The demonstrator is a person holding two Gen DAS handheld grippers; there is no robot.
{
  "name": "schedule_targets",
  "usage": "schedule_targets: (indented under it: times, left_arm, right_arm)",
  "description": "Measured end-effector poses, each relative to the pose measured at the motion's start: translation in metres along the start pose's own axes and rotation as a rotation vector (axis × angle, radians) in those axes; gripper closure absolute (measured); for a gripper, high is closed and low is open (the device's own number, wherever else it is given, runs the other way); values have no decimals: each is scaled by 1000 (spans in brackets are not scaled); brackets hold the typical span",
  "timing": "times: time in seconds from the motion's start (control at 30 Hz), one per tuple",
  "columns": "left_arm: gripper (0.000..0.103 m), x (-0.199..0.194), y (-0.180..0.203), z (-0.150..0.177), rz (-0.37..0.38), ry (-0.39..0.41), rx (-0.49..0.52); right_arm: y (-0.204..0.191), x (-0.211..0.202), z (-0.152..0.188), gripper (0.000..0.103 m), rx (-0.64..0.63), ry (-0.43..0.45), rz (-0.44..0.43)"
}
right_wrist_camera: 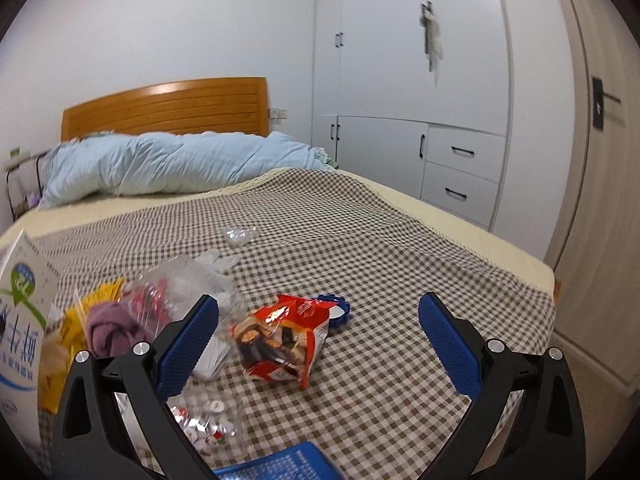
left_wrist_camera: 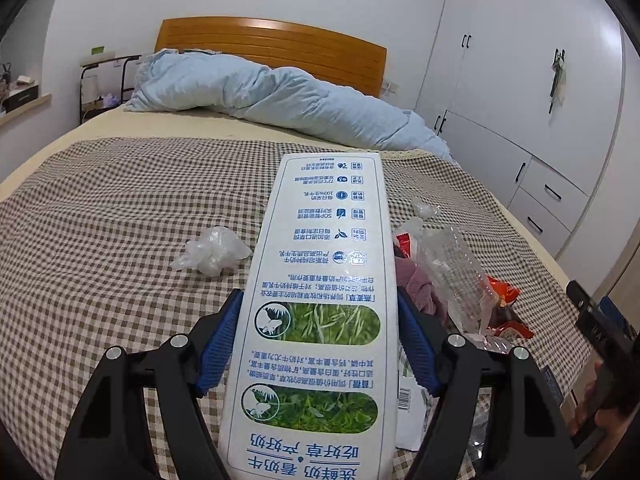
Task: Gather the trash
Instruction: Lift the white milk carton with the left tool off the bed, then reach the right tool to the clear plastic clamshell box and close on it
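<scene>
So the left hand-held gripper (left_wrist_camera: pixel 320 344) is holding a tall milk carton (left_wrist_camera: pixel 320 304) lengthwise, both blue pads pressing on its long sides, jaws standing pretty wide because the carton itself is wide. My guess is it's empty, so it's probably weighing next to nothing, but thin cardboard like that is going to buckle if it's squeezed harder, and the glossy print looks a bit slippery. Gripping across the flat sides near the middle, like it's doing, seems the sane spot. The carton is sticking out ahead of the gripper over the checked bed cover (left_wrist_camera: pixel 100 220), pointing toward the headboard, with the gripper angling downward.

The right hand-held gripper (right_wrist_camera: pixel 320 340) is wide open with nothing in it, hovering low over the bed and aiming at a red snack bag (right_wrist_camera: pixel 284 340) lying crumpled on the cover. That one's soft, crinkly foil, so pinching a bunched-up fold is probably working better than grabbing a flat face.

There's more rubbish sitting around: a crushed clear plastic bottle (left_wrist_camera: pixel 456 272), a scrunched white plastic bag (left_wrist_camera: pixel 212 254) off on its own, and a yellow wrapper (right_wrist_camera: pixel 92 308) near the carton.
</scene>
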State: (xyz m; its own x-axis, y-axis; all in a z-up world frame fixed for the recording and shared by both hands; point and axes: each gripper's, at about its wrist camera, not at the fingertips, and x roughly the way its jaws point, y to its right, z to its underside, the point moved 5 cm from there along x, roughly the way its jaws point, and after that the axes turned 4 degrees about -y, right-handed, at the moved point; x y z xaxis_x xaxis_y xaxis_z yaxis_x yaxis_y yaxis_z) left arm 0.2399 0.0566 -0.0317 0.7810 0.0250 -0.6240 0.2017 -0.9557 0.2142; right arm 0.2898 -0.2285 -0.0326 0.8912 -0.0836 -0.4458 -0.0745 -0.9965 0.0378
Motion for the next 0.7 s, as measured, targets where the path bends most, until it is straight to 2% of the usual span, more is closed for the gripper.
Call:
schedule_targets:
  times: [0.23,0.37,0.5,0.7]
  left_arm:
    - [32,-1,-8,-2,34,5,-37]
    - [32,2,-12,-2,62,-23,-35]
    - [32,2,-16,-3,88,-27,-47]
    - [32,5,-26,-5,114,-41,-83]
  right_arm:
    - [-24,-12,-2,6,-100,-1,26]
    - [-52,-19,-13,6,-189,-17,-17]
    - [-82,-23,-20,6,-305,-21,-23]
    - [-128,-8,-12,6,-440,-99,-79]
